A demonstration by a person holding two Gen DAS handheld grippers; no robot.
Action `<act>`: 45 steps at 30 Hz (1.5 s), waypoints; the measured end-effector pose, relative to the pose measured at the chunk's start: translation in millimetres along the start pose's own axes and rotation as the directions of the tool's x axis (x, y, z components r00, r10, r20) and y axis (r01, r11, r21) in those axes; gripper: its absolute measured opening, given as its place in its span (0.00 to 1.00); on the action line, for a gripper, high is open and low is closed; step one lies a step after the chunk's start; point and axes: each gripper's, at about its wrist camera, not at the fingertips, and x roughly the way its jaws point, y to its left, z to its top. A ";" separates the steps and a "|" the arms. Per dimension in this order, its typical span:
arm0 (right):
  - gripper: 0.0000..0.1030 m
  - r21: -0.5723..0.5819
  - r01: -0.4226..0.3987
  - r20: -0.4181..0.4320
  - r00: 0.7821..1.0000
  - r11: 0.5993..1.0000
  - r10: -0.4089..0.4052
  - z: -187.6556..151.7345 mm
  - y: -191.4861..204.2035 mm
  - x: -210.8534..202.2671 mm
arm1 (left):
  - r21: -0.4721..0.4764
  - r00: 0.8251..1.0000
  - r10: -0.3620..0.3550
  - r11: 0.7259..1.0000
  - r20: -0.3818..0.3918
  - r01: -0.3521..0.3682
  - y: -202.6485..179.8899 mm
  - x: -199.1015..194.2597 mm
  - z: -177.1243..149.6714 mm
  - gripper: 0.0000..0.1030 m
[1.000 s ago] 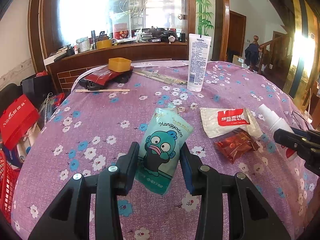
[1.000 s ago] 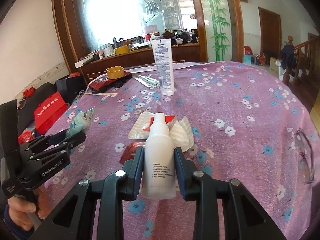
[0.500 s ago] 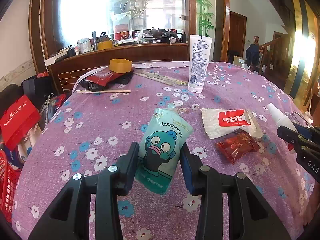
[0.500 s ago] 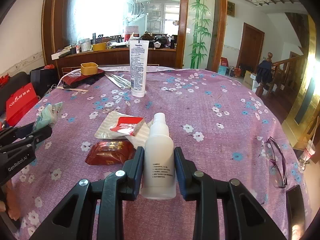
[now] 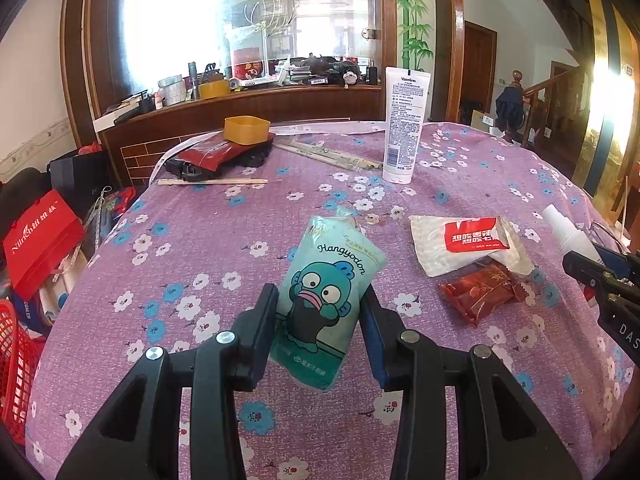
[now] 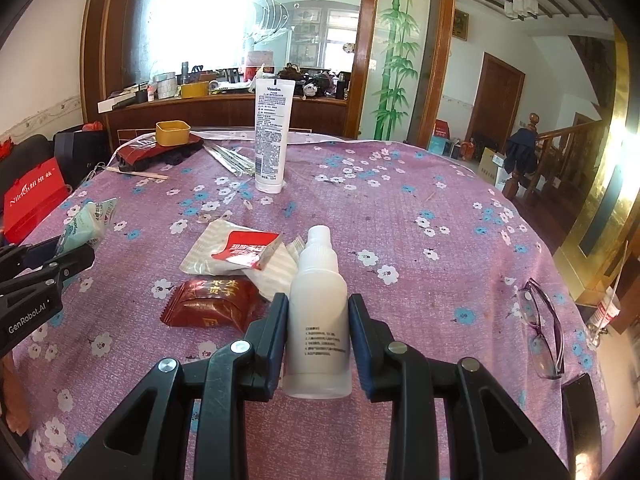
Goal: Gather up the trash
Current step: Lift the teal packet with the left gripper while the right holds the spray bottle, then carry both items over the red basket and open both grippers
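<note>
The left hand-held gripper [image 5: 318,316] is clamped on a teal Hangyodon tissue pack [image 5: 326,300], held tilted above the flowered purple cloth of the worktop [image 5: 224,240]. The right hand-held gripper [image 6: 318,330] grips a small white plastic bottle [image 6: 318,320] upright between its pads, cap pointing away. Between the two, lying on the cloth, a red candy wrapper [image 6: 210,304] sits just in front of a torn white packet with a red label [image 6: 240,256], the two touching at the edges. Further back a Vaseline tube [image 6: 272,136] stands on its cap. Purple-framed glasses [image 6: 542,330] lie near the right edge, well apart from the wrappers
</note>
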 end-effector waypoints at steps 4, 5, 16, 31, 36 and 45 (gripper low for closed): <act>0.31 -0.002 0.001 0.001 1.000 1.000 -0.001 -0.4 0.2 0.1 | 0.001 1.000 0.001 1.000 0.000 -0.001 0.2 -0.1 0.1 0.38; 0.31 -0.002 0.001 0.001 1.000 1.000 -0.001 -0.3 0.1 0.3 | 0.001 1.000 0.000 1.000 0.000 0.000 0.2 0.0 0.0 0.38; 0.31 -0.004 0.003 -0.001 1.000 1.000 -0.003 -1.0 0.7 0.9 | 0.001 1.000 0.000 1.000 0.000 0.000 0.0 -0.3 0.0 0.38; 0.31 0.034 -0.029 0.016 0.999 0.999 0.029 0.2 -4.5 -1.3 | -0.008 1.000 -0.005 1.000 -0.007 0.004 2.0 0.7 1.0 0.38; 0.31 0.057 -0.094 0.062 0.994 0.994 0.091 1.4 -9.7 -12.0 | -0.026 0.999 -0.002 1.000 -0.040 0.001 5.4 -3.8 0.6 0.38; 0.31 -0.013 -0.246 0.133 0.960 0.969 0.245 2.6 6.5 -34.1 | -0.082 1.000 0.011 0.997 -0.023 -0.013 17.8 -59.4 -12.7 0.38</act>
